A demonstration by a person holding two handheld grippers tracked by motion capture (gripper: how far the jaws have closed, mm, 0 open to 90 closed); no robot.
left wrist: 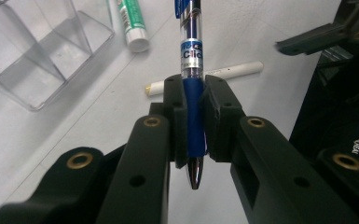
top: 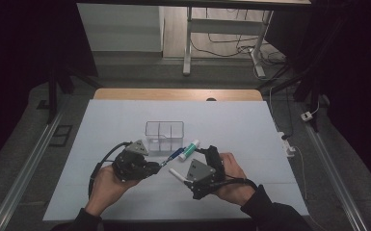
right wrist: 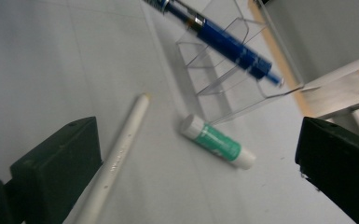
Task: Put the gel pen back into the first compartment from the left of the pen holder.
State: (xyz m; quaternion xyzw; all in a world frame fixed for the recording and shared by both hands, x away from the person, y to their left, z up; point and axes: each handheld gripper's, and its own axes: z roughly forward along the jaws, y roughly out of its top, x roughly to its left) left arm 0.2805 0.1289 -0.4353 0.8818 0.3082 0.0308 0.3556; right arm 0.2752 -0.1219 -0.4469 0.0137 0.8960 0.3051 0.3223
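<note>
My left gripper [left wrist: 195, 93] is shut on a blue pen [left wrist: 193, 116], gripping its rubber grip with the metal tip pointing back at the camera. In the high view the left gripper [top: 157, 166] holds the blue pen [top: 175, 154] slanted toward a clear compartment organizer [top: 164, 135]. My right gripper [top: 198, 163] is open with nothing between its jaws. A white pen [right wrist: 121, 149] lies on the table by its left jaw. A green-and-white glue stick [right wrist: 217, 142] lies ahead of it. The blue pen [right wrist: 224, 39] hangs over the organizer [right wrist: 242, 70].
The white table cover [top: 241, 130] has free room all around the organizer. The white pen [top: 177, 174] and glue stick [top: 189, 150] lie between the two grippers. The wooden table edge [top: 125, 94] runs along the far side, with desk legs and cables beyond.
</note>
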